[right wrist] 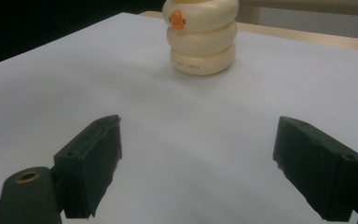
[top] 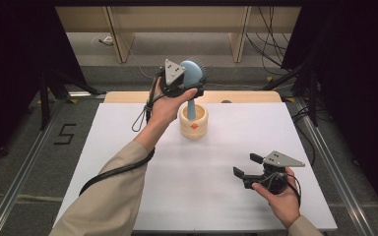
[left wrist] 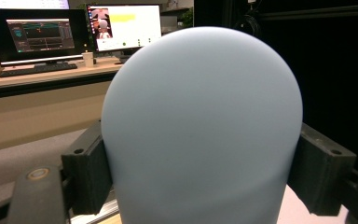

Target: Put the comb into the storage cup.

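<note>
A white bench (top: 128, 162) with a bare wood strip along its far edge sits between metal rails, with dark curtains on both sides. Beyond the far edge lie grey floor, pale wooden legs and loose cables. A "5" (top: 65, 133) is marked on the floor off the bench's left edge. The left gripper view looks past the bench to a desk with two lit monitors (left wrist: 74, 30), a keyboard and a cup.

The left claw (top: 192, 81), held up over the middle of the far edge, pinches the rounded head of a pale blue brush (left wrist: 203, 130); both jaws press flat on its sides. The brush stands upright with its handle down in a cream ribbed holder (top: 194, 123), which stands on the bench near the middle of the far edge and bears a small orange mark. Dark bristles show at the head's far side in the high view.

The right claw (top: 246, 166) hovers low near the bench's near right corner, jaws spread wide with bare white surface between them.

Whether the handle's tip touches the holder's bottom is hidden by the holder's wall. In the left gripper view the blue head blocks the holder and most of the bench. The right gripper view cuts off the holder's top (right wrist: 200, 35), and small print near its base is too blurred to read.
</note>
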A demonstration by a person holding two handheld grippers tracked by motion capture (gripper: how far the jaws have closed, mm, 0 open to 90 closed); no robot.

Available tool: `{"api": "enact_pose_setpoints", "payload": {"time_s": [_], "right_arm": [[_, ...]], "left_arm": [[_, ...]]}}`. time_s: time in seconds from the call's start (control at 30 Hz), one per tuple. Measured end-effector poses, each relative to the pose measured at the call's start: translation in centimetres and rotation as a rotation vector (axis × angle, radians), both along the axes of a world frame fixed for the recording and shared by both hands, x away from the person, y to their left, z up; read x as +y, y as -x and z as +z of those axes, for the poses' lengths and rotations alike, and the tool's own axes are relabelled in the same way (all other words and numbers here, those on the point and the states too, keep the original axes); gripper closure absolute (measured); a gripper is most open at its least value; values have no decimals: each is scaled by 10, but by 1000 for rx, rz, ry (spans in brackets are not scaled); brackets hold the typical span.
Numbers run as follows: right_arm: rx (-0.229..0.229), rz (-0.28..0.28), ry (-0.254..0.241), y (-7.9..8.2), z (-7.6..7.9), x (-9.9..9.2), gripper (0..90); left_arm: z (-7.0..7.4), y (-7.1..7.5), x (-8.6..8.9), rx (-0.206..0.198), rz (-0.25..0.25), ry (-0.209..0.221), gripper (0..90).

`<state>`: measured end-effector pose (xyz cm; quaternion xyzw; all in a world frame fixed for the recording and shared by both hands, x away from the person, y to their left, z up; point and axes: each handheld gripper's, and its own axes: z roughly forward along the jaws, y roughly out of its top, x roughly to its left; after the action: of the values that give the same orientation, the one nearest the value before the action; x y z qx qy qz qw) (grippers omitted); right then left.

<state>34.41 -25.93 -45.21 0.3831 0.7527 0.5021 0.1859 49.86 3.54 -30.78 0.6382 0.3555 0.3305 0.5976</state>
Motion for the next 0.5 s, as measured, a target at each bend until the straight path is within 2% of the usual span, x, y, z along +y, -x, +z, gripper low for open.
{"api": "enact_pose_setpoints", "payload": {"time_s": [0.5], "right_arm": [[3, 2, -3, 0, 0, 0, 163]], "left_arm": [[-5, -3, -3, -13, -3, 7, 193]]}}
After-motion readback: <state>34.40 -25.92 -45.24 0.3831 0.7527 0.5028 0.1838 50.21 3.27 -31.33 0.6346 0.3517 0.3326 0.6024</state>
